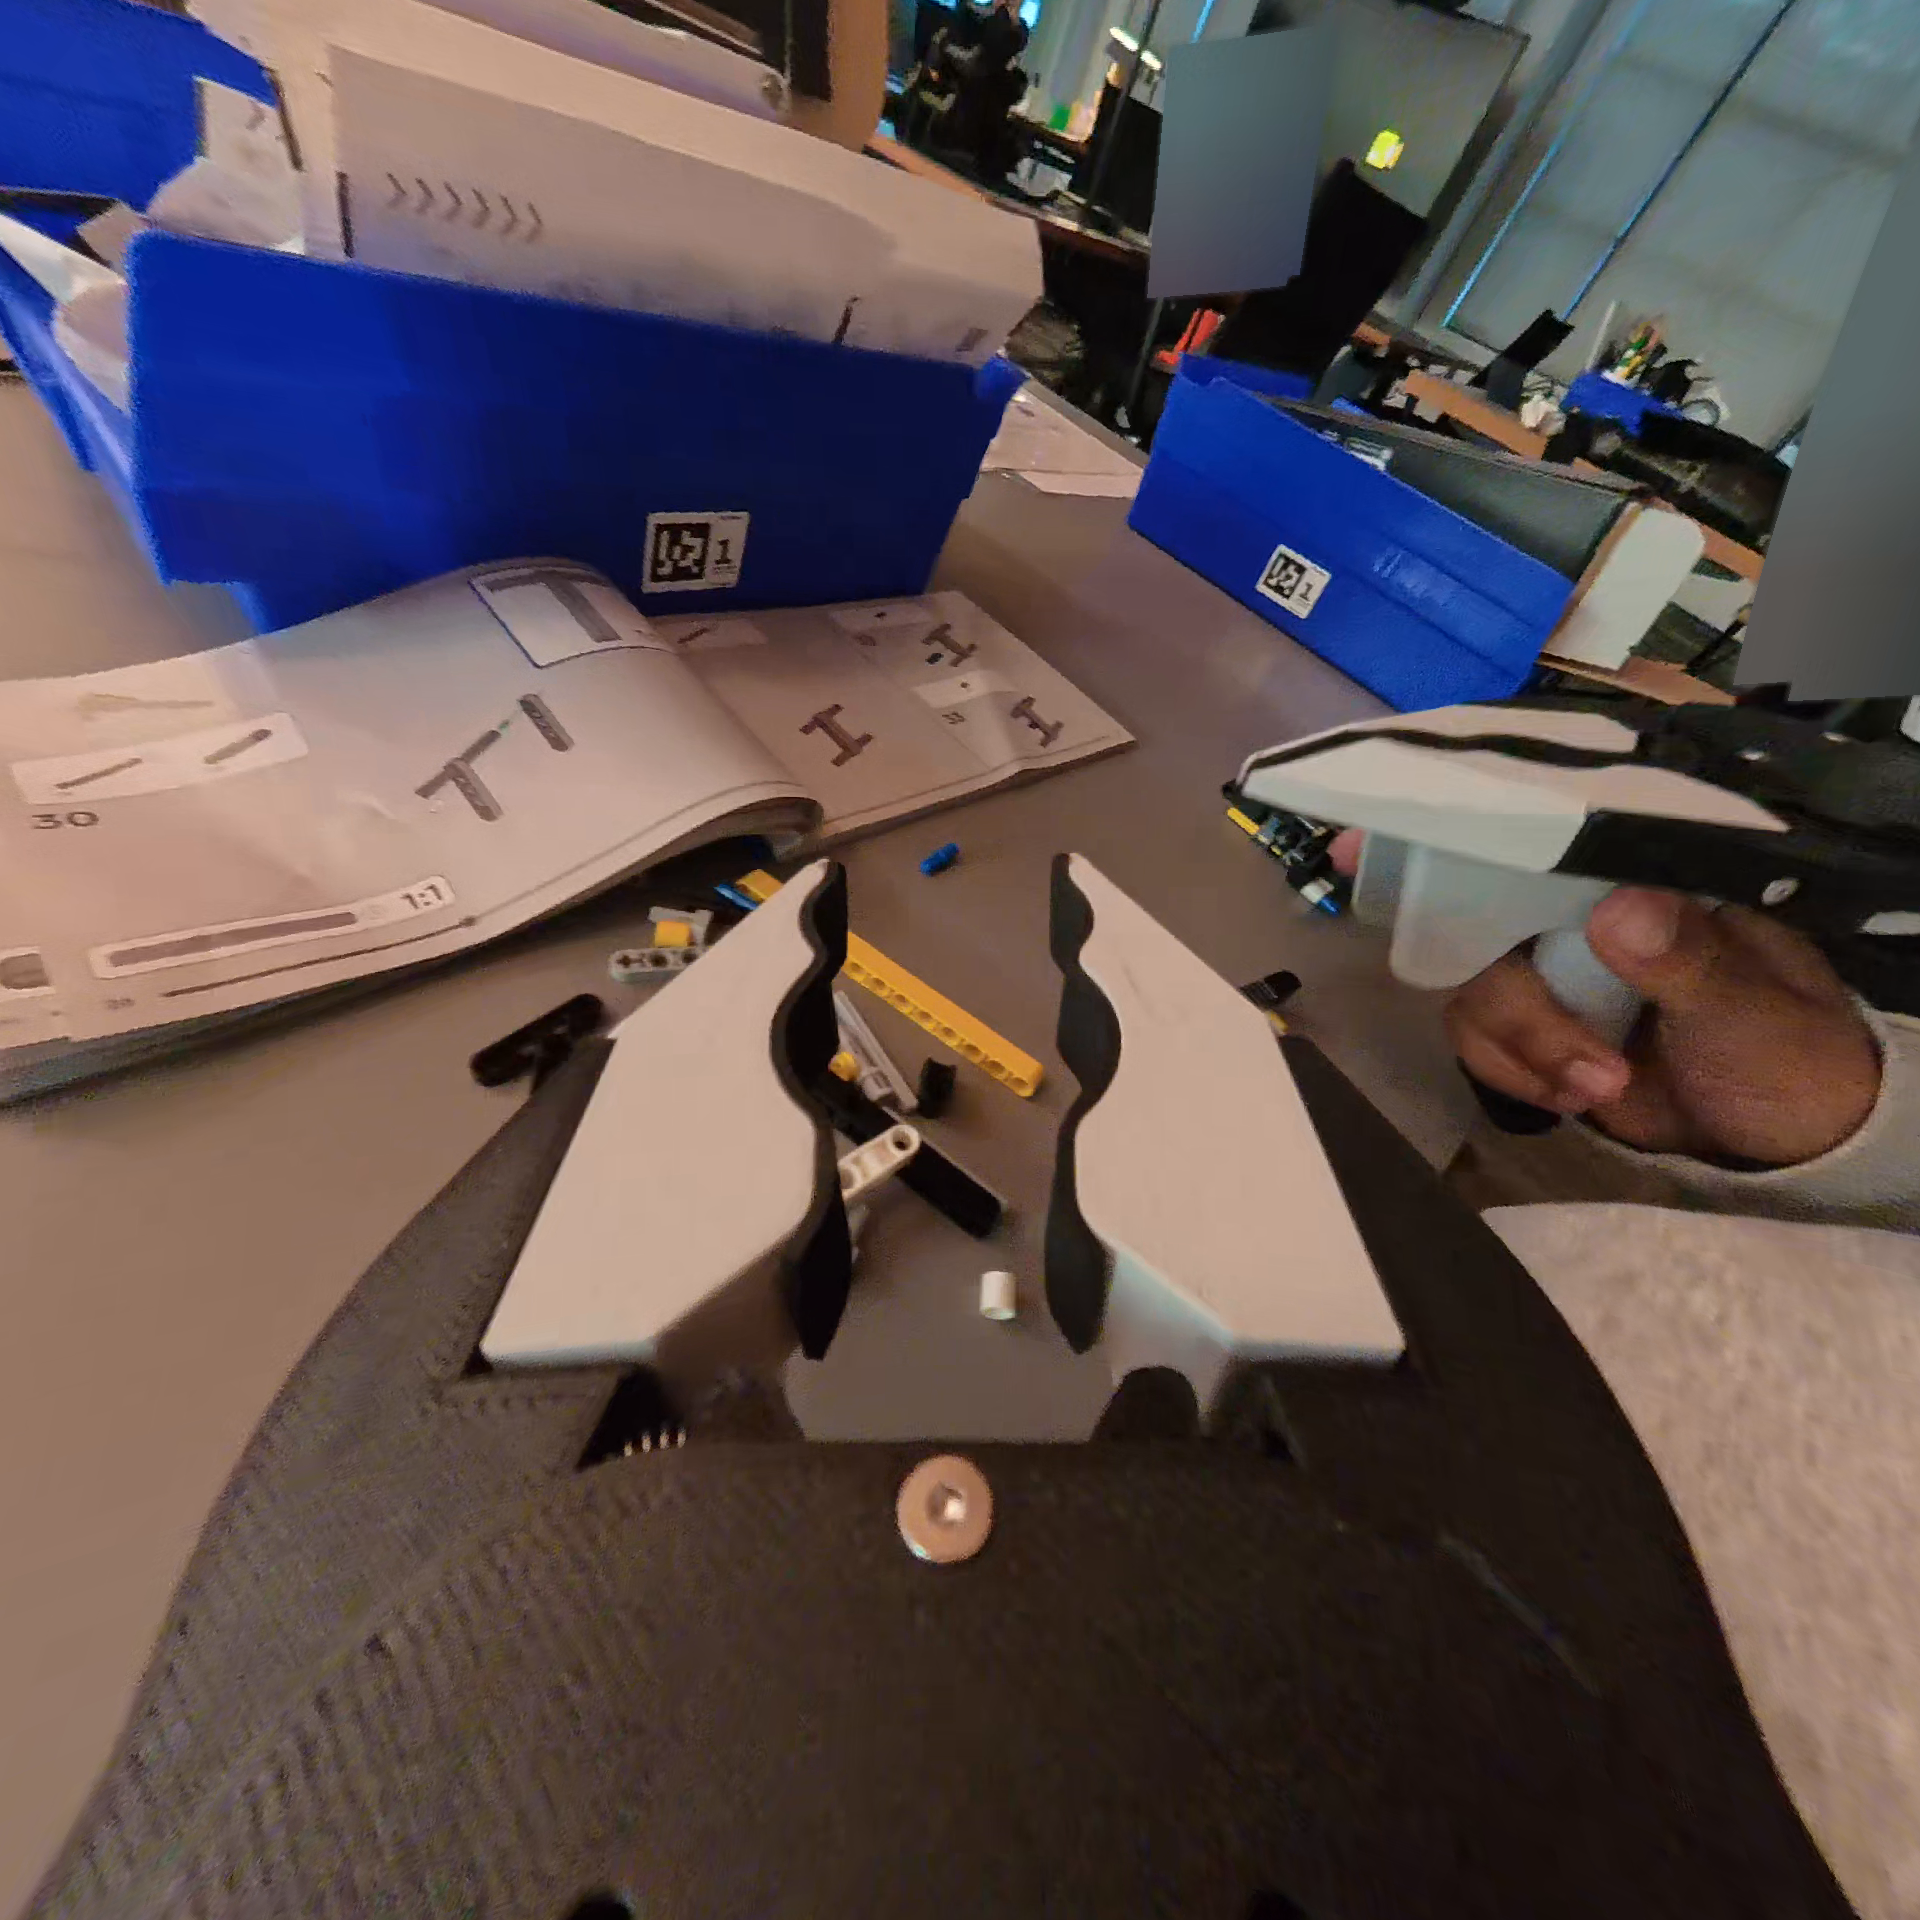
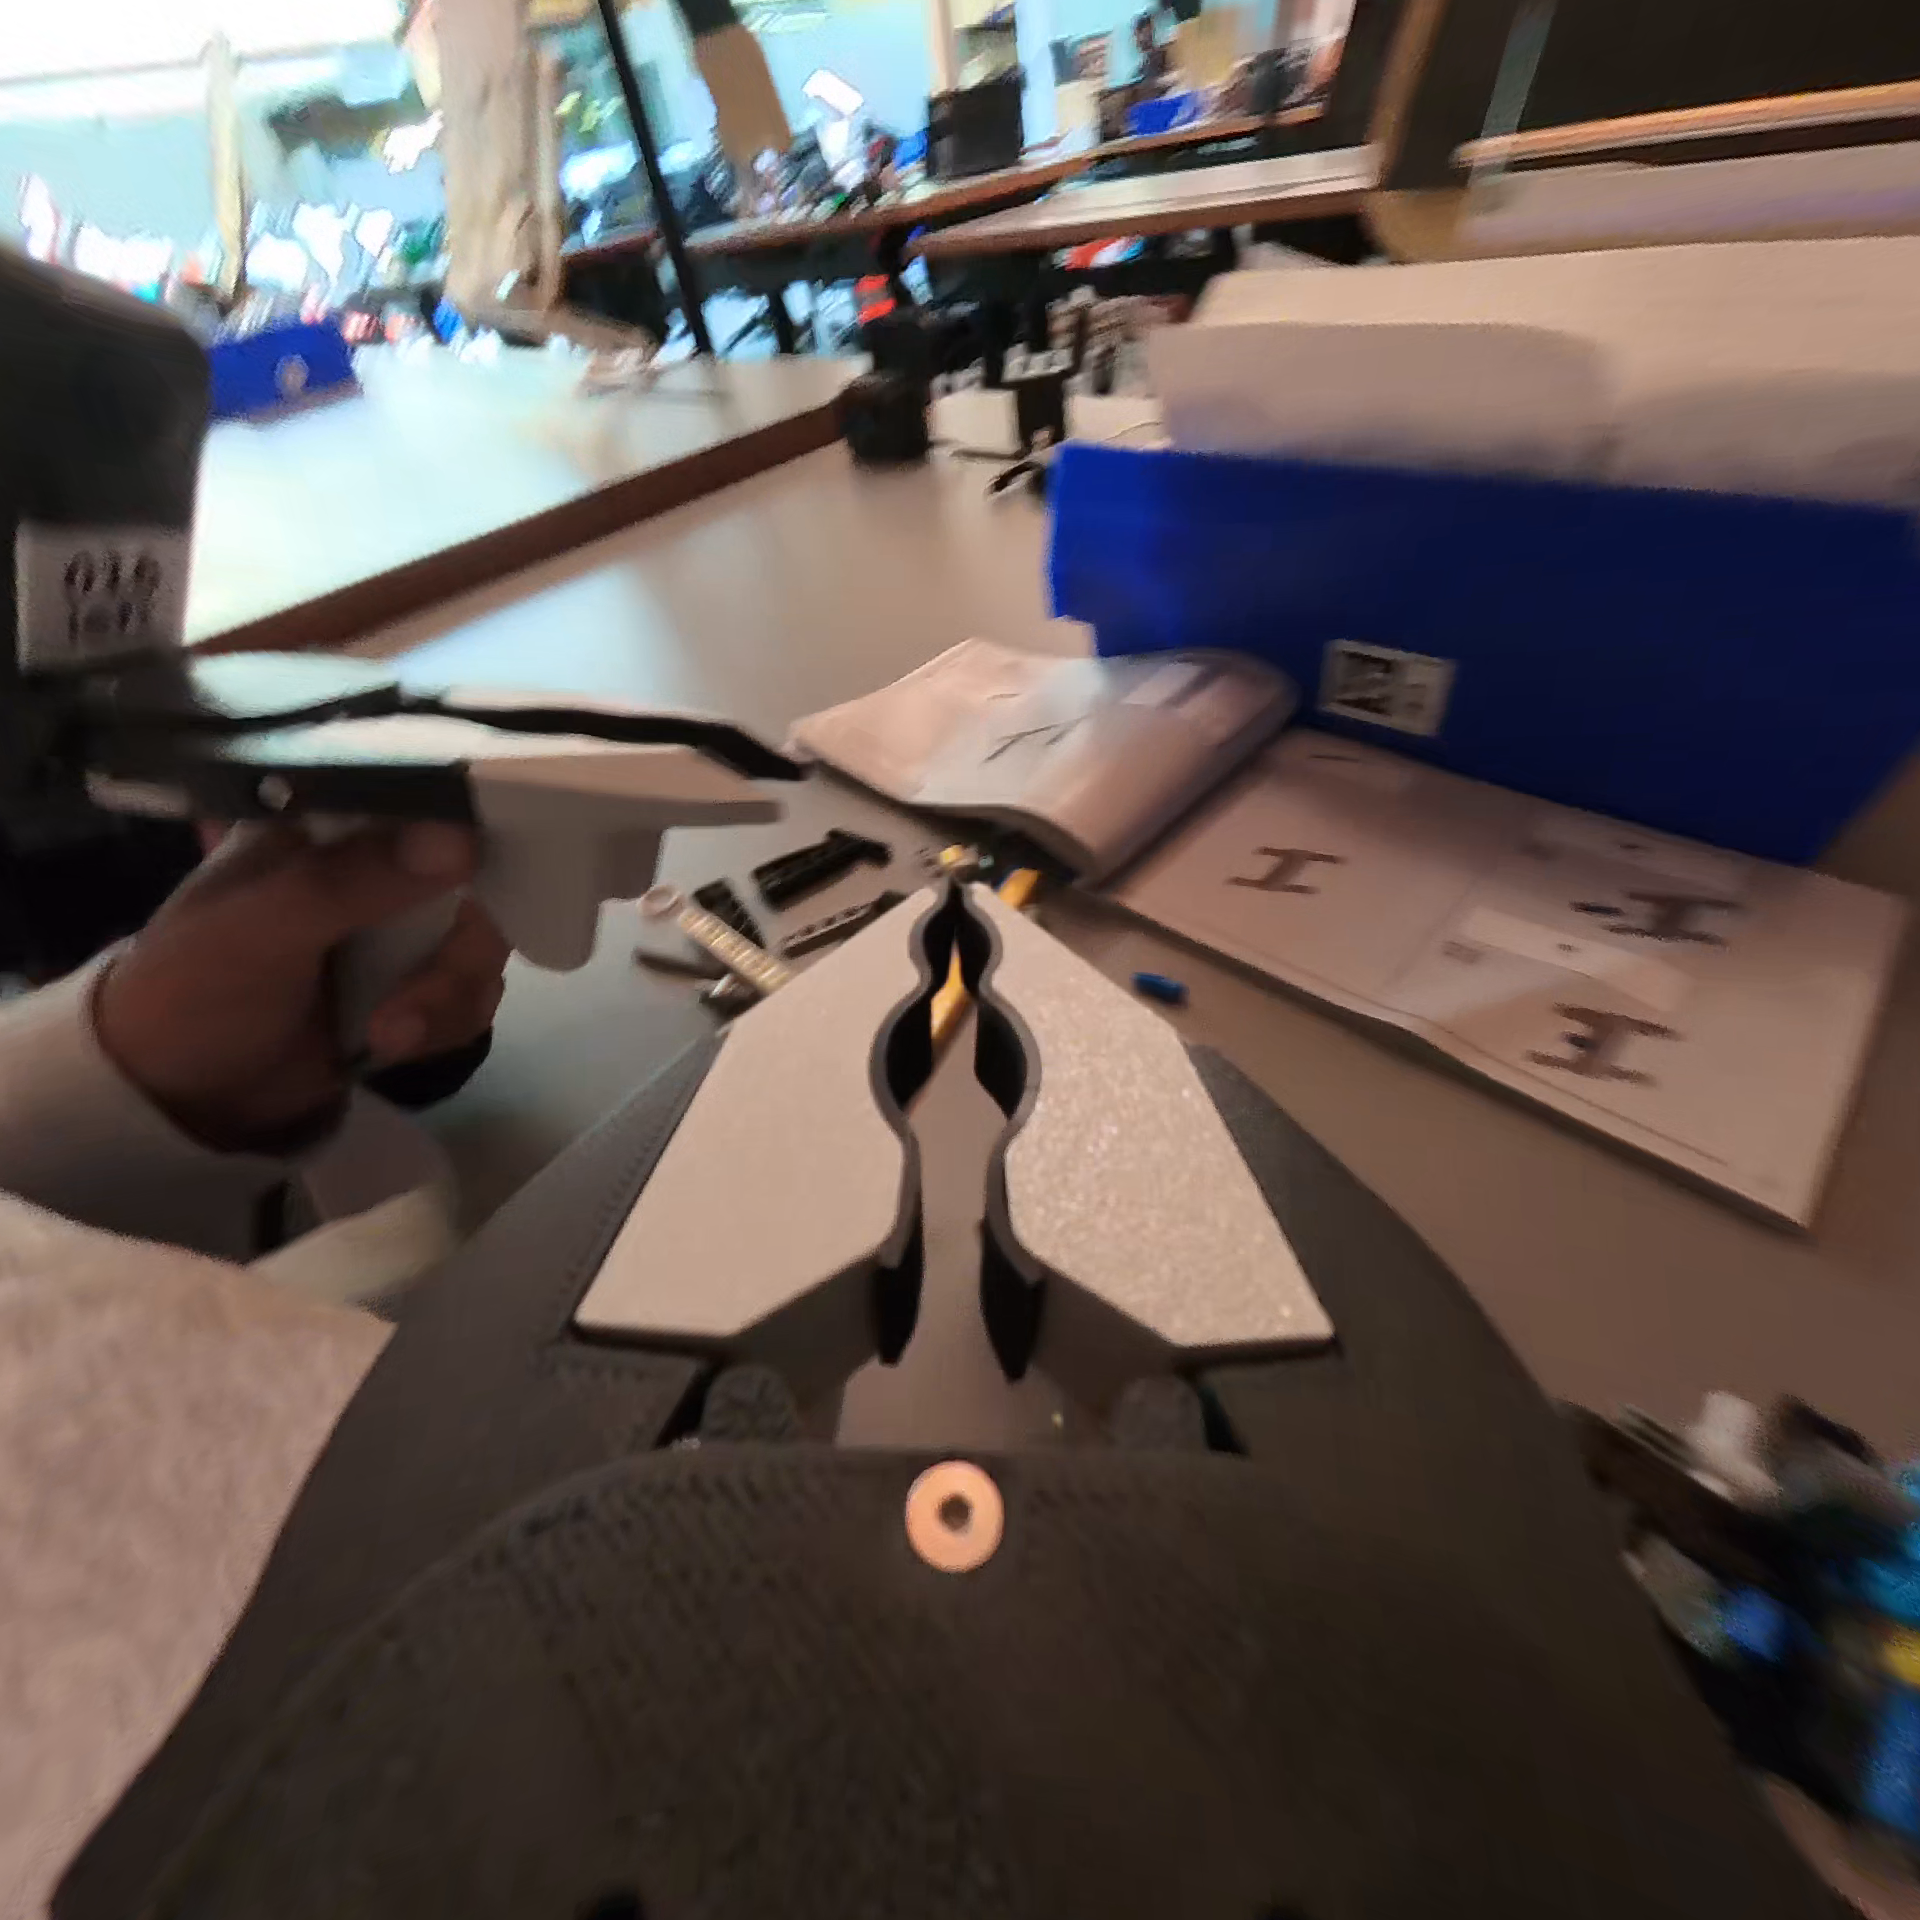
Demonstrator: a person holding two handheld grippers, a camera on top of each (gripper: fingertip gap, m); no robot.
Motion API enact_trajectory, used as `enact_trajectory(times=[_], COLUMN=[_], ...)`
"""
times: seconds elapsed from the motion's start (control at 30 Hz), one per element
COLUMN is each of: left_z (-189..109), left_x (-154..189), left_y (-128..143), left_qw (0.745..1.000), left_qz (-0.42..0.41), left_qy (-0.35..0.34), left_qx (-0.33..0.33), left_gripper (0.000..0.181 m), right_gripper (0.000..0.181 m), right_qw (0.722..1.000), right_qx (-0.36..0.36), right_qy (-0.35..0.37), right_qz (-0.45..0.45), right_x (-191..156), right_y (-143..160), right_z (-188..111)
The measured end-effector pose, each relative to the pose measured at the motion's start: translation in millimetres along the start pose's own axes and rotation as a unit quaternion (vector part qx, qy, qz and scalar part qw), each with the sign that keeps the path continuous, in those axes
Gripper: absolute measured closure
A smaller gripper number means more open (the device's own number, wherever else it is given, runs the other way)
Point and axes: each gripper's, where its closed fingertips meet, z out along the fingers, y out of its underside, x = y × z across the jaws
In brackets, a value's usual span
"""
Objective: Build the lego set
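Note:
My left gripper (image 1: 945,873) is open and empty, low over a scatter of loose Lego parts on the grey table (image 1: 1195,644). Between its fingers lie a long yellow beam (image 1: 945,1023), black pieces (image 1: 935,1174), a light grey connector (image 1: 878,1153) and a small white cylinder (image 1: 997,1296). A blue pin (image 1: 938,858) lies just beyond the tips. My right gripper (image 2: 956,896) is shut and empty, pointing at the same pile, with the yellow beam (image 2: 951,1013) showing through its gap. A partly built assembly (image 1: 1288,842) sits under the right gripper (image 1: 1247,774).
An open instruction booklet (image 1: 416,769) lies behind the parts, against a blue bin (image 1: 520,436) holding a white box. A second blue bin (image 1: 1340,561) stands at the back right. A hand (image 1: 1683,1049) holds the right gripper. In the right wrist view, a blurred colourful assembly (image 2: 1818,1621) sits at the lower right.

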Motion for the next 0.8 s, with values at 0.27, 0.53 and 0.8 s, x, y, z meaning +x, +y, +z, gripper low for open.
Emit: enact_trajectory(times=[0.27,0.53,0.8], left_z=[11,14,17], left_x=[28,24,21], left_y=[6,9,12], left_qw=[0.999,0.998,0.998], left_qz=[0.048,0.064,0.056], left_qy=[0.02,-0.014,-0.018], left_qx=[0.0,-0.013,-0.026], left_gripper=[0.164,0.181,0.181], right_gripper=[0.181,0.181,0.176], right_qw=[0.998,0.999,0.999], right_qx=[-0.013,-0.018,-0.03], right_qy=[0.003,-0.018,-0.028], right_qz=[-0.063,-0.037,-0.028], right_x=[-9,-9,-10], right_y=[13,18,22], right_z=[2,5,7])
